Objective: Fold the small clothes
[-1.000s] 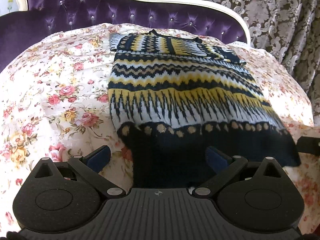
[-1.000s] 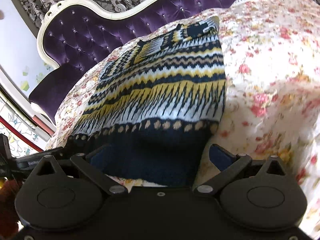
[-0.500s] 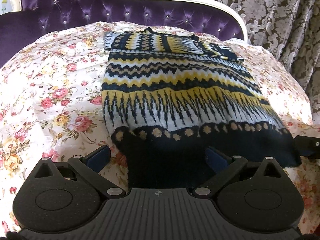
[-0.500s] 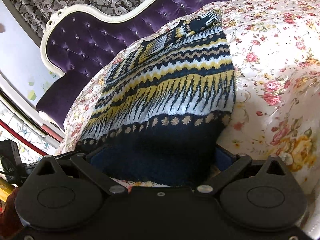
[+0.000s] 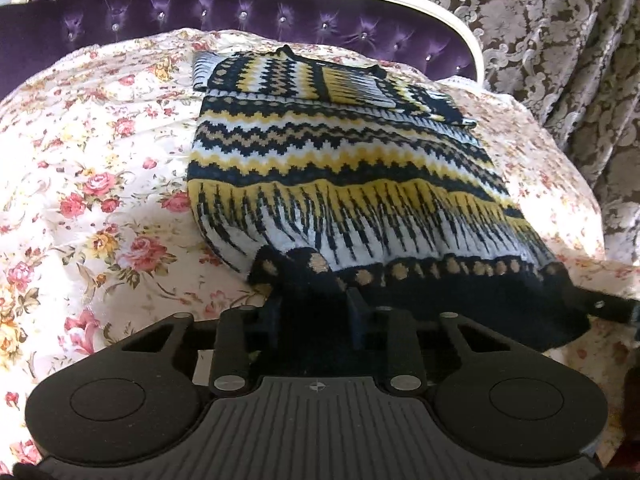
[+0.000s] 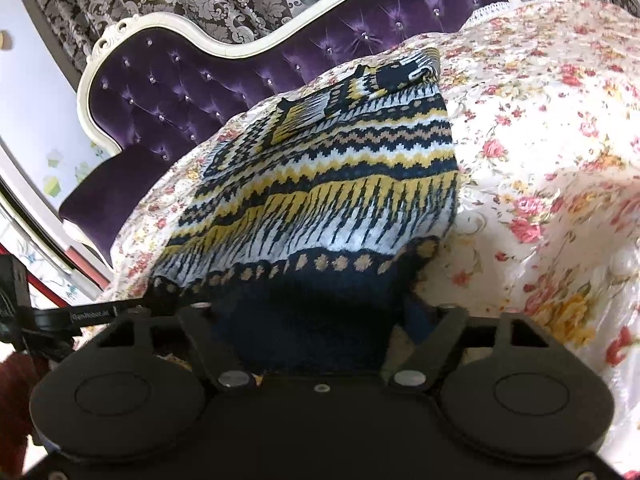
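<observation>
A knitted sweater point(image 5: 340, 184) with navy, yellow and white zigzag bands lies flat on the floral bedspread point(image 5: 88, 200), its sleeves folded across the far end. Its dark navy hem faces me. My left gripper point(image 5: 314, 312) is closing on the hem's left corner, which puckers up between the fingers point(image 5: 354, 308). In the right wrist view the sweater point(image 6: 340, 200) runs away to the upper left. My right gripper point(image 6: 320, 320) is closing too, with the hem gathered between its jaws. Its right finger point(image 6: 416, 316) shows; the left one is hidden under the knit.
A purple tufted headboard point(image 5: 200, 12) with a white frame stands behind the bed, with patterned curtains point(image 5: 560, 40) beyond. The other gripper's tip point(image 5: 608, 304) shows at the hem's right end. A red sleeve point(image 6: 16, 400) is at the lower left of the right wrist view.
Both grippers' jaws have come in from wide apart onto the navy hem. The hem has bunched between the fingers, and its corners have puckered up.
</observation>
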A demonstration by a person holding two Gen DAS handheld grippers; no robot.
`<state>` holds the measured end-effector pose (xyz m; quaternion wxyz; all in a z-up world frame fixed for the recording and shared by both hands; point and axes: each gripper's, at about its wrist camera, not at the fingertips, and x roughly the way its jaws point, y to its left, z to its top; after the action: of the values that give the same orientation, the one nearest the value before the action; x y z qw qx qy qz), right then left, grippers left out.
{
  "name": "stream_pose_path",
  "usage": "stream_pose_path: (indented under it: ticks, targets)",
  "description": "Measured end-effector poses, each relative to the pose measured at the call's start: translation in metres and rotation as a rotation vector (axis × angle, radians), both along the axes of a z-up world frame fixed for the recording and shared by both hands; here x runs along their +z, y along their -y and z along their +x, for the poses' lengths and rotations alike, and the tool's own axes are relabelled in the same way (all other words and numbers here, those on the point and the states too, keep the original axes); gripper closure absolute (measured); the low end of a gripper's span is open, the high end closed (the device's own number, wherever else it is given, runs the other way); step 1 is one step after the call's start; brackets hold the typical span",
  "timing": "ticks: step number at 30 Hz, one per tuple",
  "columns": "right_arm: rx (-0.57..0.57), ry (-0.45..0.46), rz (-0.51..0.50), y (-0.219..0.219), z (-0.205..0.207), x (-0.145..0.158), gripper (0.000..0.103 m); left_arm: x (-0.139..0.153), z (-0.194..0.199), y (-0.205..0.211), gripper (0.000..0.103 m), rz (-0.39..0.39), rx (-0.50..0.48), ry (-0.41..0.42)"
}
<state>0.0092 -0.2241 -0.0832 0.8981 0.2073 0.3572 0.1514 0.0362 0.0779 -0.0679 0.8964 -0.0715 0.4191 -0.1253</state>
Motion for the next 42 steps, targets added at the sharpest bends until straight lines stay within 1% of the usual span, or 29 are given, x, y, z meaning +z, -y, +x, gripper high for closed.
stream_pose_path:
  ticks: [1, 2, 3, 4, 5, 9, 14, 18, 23, 28, 33, 37, 42]
  targets:
    - [-0.002, -0.012, -0.002, 0.0, 0.001, -0.002, 0.05, 0.0, 0.0, -0.001, 0.08, -0.005, 0.001, 0.001]
    - [-0.008, -0.023, -0.007, 0.001, 0.002, -0.004, 0.056, 0.0, 0.0, -0.001, 0.082, -0.01, 0.0, 0.001]
    - [-0.02, -0.029, -0.015, 0.001, 0.003, -0.005, 0.07, 0.0, -0.001, -0.002, 0.084, -0.015, 0.003, 0.006]
    - [-0.029, -0.029, -0.019, 0.002, 0.002, -0.005, 0.079, 0.0, -0.002, -0.003, 0.086, -0.025, 0.006, 0.011]
    - [-0.032, -0.027, -0.017, 0.004, 0.002, -0.005, 0.086, 0.001, -0.003, -0.004, 0.087, -0.038, 0.012, 0.017]
    - [-0.017, 0.0, 0.049, 0.015, 0.0, 0.001, 0.087, 0.012, -0.007, -0.008, 0.089, -0.1, 0.033, 0.053]
    - [-0.007, 0.023, 0.169, 0.028, 0.007, 0.015, 0.087, 0.04, -0.006, -0.012, 0.089, -0.161, 0.031, 0.11]
    - [0.003, 0.071, 0.216, 0.033, 0.017, 0.035, 0.087, 0.065, 0.0, -0.013, 0.089, -0.202, 0.018, 0.158]
    - [0.03, 0.128, 0.271, 0.04, 0.037, 0.063, 0.087, 0.087, 0.017, -0.015, 0.089, -0.25, 0.001, 0.184]
    - [0.056, 0.186, 0.305, 0.045, 0.062, 0.088, 0.087, 0.109, 0.035, -0.017, 0.089, -0.272, -0.014, 0.225]
    - [0.053, 0.225, 0.316, 0.048, 0.095, 0.102, 0.087, 0.125, 0.059, -0.017, 0.09, -0.26, -0.005, 0.274]
    - [0.035, 0.256, 0.308, 0.05, 0.121, 0.107, 0.087, 0.133, 0.085, -0.017, 0.09, -0.247, 0.018, 0.315]
    - [0.001, 0.285, 0.292, 0.054, 0.161, 0.103, 0.087, 0.133, 0.122, -0.017, 0.091, -0.238, 0.058, 0.357]
